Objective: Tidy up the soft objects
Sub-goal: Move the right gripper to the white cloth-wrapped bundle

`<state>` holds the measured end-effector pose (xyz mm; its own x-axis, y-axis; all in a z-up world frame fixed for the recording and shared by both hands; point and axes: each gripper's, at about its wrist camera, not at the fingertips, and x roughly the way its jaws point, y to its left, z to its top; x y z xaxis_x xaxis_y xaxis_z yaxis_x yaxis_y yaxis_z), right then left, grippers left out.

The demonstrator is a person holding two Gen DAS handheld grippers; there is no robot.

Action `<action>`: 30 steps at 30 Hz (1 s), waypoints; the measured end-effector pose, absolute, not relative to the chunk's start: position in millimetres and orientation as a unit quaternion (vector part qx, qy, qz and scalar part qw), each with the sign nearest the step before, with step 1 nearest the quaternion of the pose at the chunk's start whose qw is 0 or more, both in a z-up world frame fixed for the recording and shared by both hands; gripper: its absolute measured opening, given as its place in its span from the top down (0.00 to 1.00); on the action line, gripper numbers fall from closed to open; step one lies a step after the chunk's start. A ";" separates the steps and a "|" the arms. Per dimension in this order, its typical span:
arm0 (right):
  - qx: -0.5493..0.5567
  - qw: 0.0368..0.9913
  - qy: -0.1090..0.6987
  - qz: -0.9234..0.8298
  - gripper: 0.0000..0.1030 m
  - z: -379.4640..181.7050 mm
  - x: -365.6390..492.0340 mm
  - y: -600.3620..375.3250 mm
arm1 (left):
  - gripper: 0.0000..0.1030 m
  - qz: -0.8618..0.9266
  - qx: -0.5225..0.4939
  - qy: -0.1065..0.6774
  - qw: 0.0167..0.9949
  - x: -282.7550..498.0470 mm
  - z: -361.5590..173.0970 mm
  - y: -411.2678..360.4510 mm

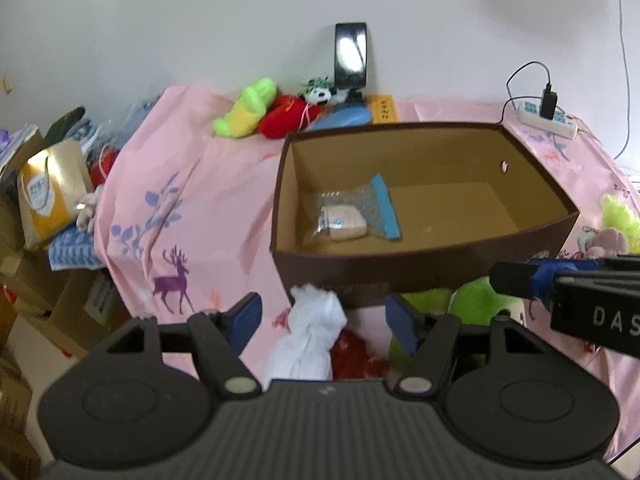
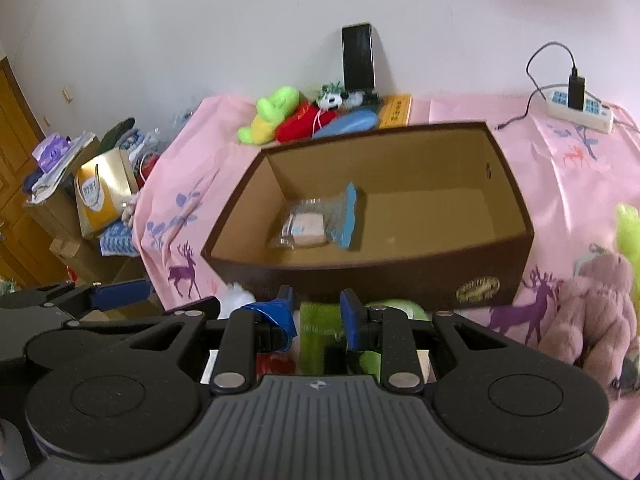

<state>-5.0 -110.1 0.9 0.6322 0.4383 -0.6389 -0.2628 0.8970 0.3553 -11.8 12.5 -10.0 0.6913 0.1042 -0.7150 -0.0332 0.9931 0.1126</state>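
Observation:
A brown cardboard box (image 1: 420, 276) (image 2: 360, 280) stands open on the pink cloth and holds a bagged pink item (image 1: 348, 220) (image 2: 308, 228). My left gripper (image 1: 324, 320) is open above a white soft cloth (image 1: 308, 340) and a red soft item (image 1: 356, 356) just in front of the box. My right gripper (image 2: 316, 316) is narrowly open around a green soft thing (image 2: 316, 336); whether the pads touch it I cannot tell. It shows in the left wrist view (image 1: 520, 280). Green plush (image 1: 476, 300) lies under it.
Green-yellow, red and panda plush toys (image 2: 296, 116) and a blue case (image 2: 346, 122) lie behind the box under a phone (image 2: 357, 56). A pink plush bear (image 2: 592, 304) lies right. A power strip (image 2: 580, 110) sits back right. Bags and boxes (image 2: 100, 196) stand left of the table.

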 end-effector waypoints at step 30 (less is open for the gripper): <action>0.126 0.811 0.497 0.282 0.91 -43.1 9.2 -48.8 | 0.33 -0.096 -0.053 0.450 0.886 -39.2 -70.5 100.9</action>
